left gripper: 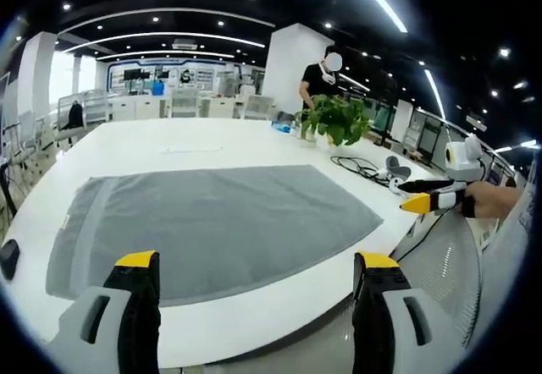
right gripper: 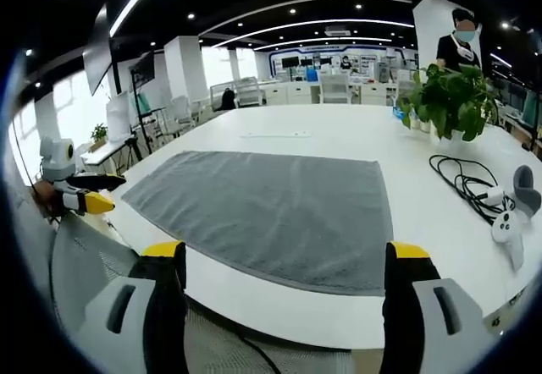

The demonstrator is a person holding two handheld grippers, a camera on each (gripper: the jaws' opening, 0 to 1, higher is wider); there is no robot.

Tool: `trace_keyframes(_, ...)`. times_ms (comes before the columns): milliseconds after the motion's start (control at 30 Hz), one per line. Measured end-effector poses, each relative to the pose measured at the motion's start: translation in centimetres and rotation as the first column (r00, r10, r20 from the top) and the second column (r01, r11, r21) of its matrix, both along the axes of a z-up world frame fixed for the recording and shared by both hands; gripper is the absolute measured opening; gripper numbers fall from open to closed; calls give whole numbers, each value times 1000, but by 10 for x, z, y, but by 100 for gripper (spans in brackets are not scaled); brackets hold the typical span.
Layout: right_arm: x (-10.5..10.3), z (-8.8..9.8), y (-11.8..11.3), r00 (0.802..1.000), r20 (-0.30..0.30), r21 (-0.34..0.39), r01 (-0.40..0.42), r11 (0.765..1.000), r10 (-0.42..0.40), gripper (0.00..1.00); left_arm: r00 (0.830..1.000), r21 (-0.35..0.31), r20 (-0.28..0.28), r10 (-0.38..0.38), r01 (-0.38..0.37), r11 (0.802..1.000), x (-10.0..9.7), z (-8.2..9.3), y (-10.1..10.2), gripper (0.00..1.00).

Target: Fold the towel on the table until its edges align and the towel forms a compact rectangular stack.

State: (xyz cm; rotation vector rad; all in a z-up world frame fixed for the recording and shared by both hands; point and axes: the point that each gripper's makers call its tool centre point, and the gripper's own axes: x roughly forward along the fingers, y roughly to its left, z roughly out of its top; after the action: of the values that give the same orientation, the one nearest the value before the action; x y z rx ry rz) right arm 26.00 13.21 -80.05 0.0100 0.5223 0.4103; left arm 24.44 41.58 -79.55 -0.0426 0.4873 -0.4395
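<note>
On the big white table the gray towel is lying flat and spread out, not folded at all. It is sitting near the edge of the table closest to me. In the right gripper view I am seeing the same table and the same towel, still one flat layer.

I am holding my left gripper just off the near edge of the table, with its two yellow-tipped jaws wide apart and nothing between them. I am holding my right gripper the same way, jaws wide apart and gripping nothing. Each gripper is also showing up small at the side of the other view, right and left.

A green plant is standing on the far side of the table, well away from the towel. A black cable is lying coiled beside a white controller.
</note>
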Motion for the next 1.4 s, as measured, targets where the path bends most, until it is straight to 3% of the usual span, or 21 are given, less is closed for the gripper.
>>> trace_keyframes(500, 4, 3, -6, 999, -1, -7, 38, 999, -38, 99, 1000, 17, -5, -28, 28, 999, 0, 1, -5, 97)
trace_keyframes(767, 10, 6, -13, 1000, -5, 2, 21, 1000, -21, 99, 991, 68, 13, -131, 130, 989, 18, 5, -26, 96)
trace_keyframes(900, 18, 14, -24, 999, 12, 4, 31, 1000, -31, 99, 972, 108, 55, -227, 220, 969, 28, 15, -47, 95)
trace_keyframes(967, 24, 17, -35, 999, 31, -69, 25, 997, -23, 99, 959, 156, 76, -272, 258, 954, 33, 19, -57, 93)
trace_keyframes(1033, 28, 20, -39, 999, 32, -86, 18, 996, -16, 99, 949, 173, 76, -307, 291, 941, 35, 22, -69, 93)
trace_keyframes(1167, 43, 34, -50, 998, 64, -58, 29, 998, -26, 99, 917, 188, 95, -387, 365, 912, 41, 30, -95, 91)
trace_keyframes(1300, 62, 48, -68, 995, 98, -85, 33, 996, -25, 99, 882, 231, 97, -462, 432, 872, 52, 33, -114, 89)
trace_keyframes(1400, 79, 69, -77, 989, 140, -52, 49, 997, -42, 99, 867, 208, 121, -483, 454, 867, 64, 43, -129, 89)
